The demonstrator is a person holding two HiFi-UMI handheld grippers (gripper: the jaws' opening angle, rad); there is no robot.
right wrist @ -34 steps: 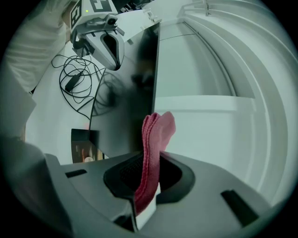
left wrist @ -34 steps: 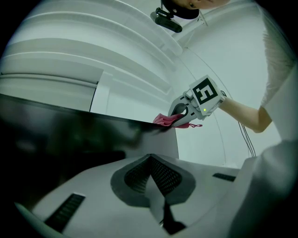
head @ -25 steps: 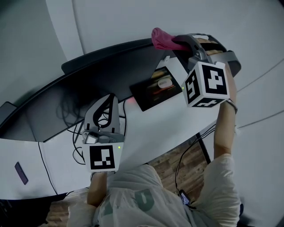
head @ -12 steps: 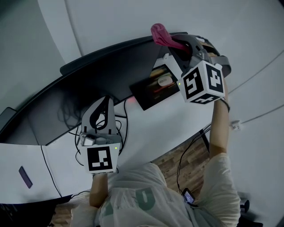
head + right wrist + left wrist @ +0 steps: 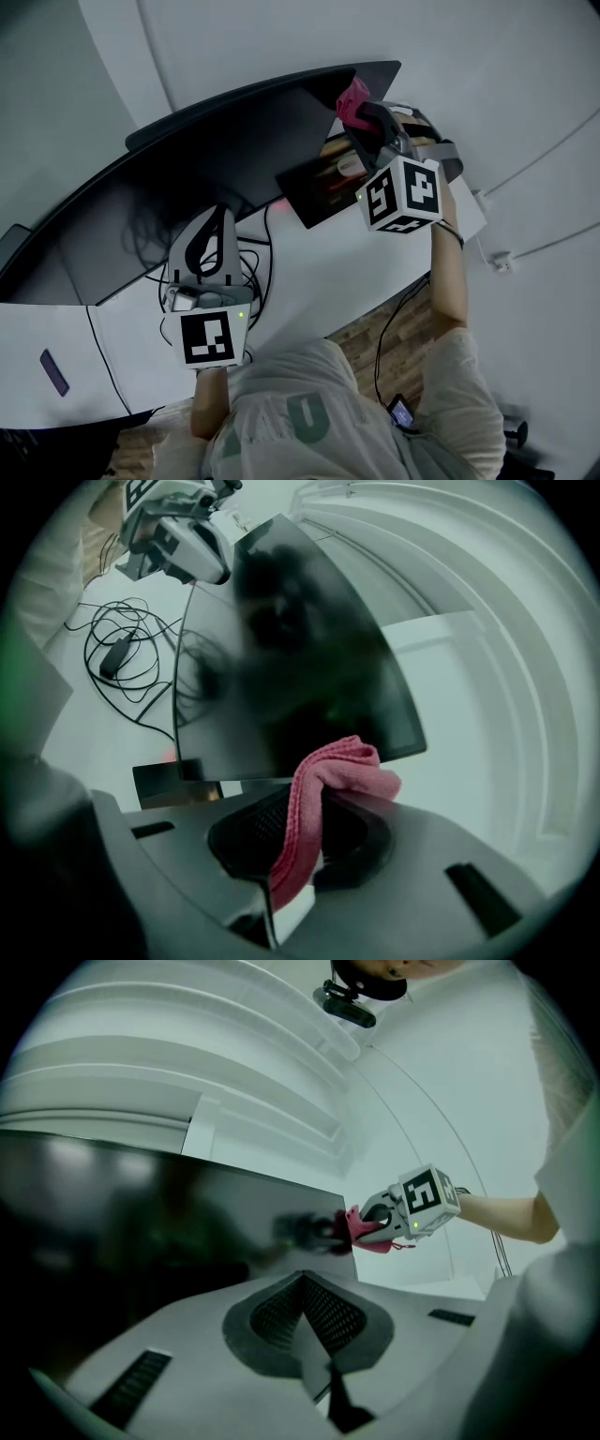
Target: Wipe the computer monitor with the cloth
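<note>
Down from above the monitor's top edge has come the pink cloth [image 5: 353, 97]. It now sits at the dark screen, close to its end, and looks to be touching it. The right claw [image 5: 367, 114] is clenched on the cloth, which pokes out past the claw's tips in a soft lump (a longer bit runs back between the jaws). Straight ahead of this claw is the monitor [image 5: 234, 131], long, curved and dark. Below the claw, on the white desk [image 5: 309, 272], lies a small dark tablet [image 5: 314, 192]. Well off to the side, the left claw [image 5: 217, 220] is squeezed shut with nothing in it, above a tangle of cables [image 5: 251, 253].

What could go wrong? I think only a little cloth sticks out, so the hard claw tips could scrape the screen if they press too flat. A strong push so near the end might make the monitor wobble or turn. The cloth could also slip out while rubbing.
</note>
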